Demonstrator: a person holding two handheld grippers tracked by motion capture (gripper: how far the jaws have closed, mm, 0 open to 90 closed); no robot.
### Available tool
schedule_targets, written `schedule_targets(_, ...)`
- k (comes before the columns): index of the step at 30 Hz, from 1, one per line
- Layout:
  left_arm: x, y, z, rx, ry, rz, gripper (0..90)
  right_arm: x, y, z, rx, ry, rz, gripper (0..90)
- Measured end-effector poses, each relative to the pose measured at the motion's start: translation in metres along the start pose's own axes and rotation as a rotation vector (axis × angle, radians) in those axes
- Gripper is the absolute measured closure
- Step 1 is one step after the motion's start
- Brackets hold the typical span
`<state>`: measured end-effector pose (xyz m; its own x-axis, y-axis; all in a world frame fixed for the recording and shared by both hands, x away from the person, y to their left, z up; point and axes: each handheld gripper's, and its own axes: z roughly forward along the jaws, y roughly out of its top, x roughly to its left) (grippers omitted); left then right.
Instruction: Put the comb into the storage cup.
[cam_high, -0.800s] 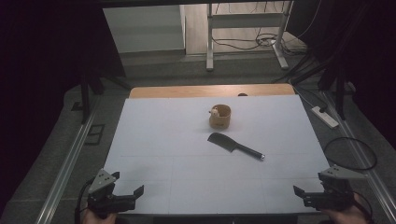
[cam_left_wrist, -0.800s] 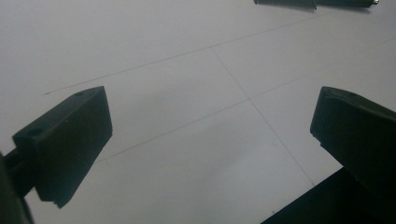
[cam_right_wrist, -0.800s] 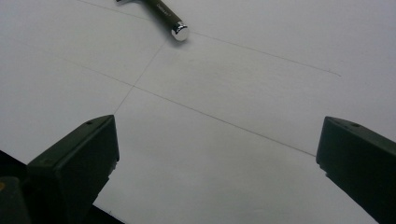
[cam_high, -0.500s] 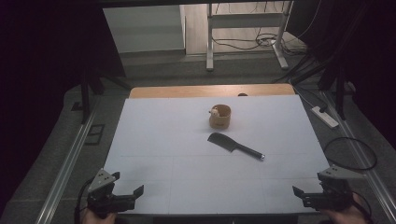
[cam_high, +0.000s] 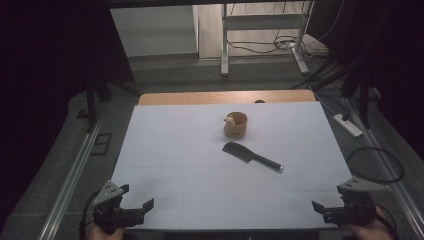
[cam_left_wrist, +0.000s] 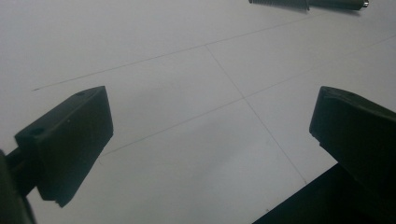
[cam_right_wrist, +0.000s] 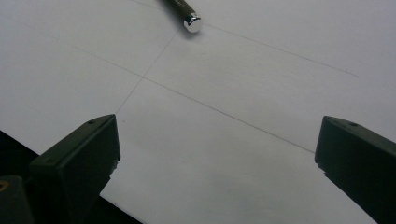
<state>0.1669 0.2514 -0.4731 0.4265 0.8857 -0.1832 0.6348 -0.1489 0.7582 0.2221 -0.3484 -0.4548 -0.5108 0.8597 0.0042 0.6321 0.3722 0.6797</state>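
Observation:
A black cleaver lies flat near the middle of the white table, its handle toward the right. Its blade edge runs along the top of the left gripper view, and its shiny handle end appears at the top of the right gripper view. A small round wooden cup with something pale inside stands just beyond the cleaver. My left gripper rests at the near left corner, open and holding nothing. My right gripper rests at the near right corner, open and holding nothing too.
A bare wooden strip borders the table's far edge. A power strip and a looped black cable lie on the floor to the right. Metal rails run along both sides. A white frame stands farther back.

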Motion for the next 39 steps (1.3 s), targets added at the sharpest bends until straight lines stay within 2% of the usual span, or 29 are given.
schedule_targets(9, 0.0, 0.0, 0.0, -0.003, -0.001, 0.0, 0.5, 0.003, 0.006, 0.001, 0.003, 0.016, -0.038, 0.0)
schedule_targets(27, 0.002, 0.0, 0.0, -0.007, -0.015, -0.015, 1.2, 0.002, 0.017, 0.007, -0.005, 0.08, -0.053, 0.0)
schedule_targets(32, 0.003, 0.0, 0.0, -0.007, -0.017, -0.018, 1.2, 0.005, 0.023, 0.012, 0.025, 0.084, -0.065, 0.0)
schedule_targets(39, 0.003, 0.0, 0.0, -0.008, -0.019, -0.018, 1.3, 0.004, 0.029, 0.017, 0.03, 0.089, -0.064, 0.0)
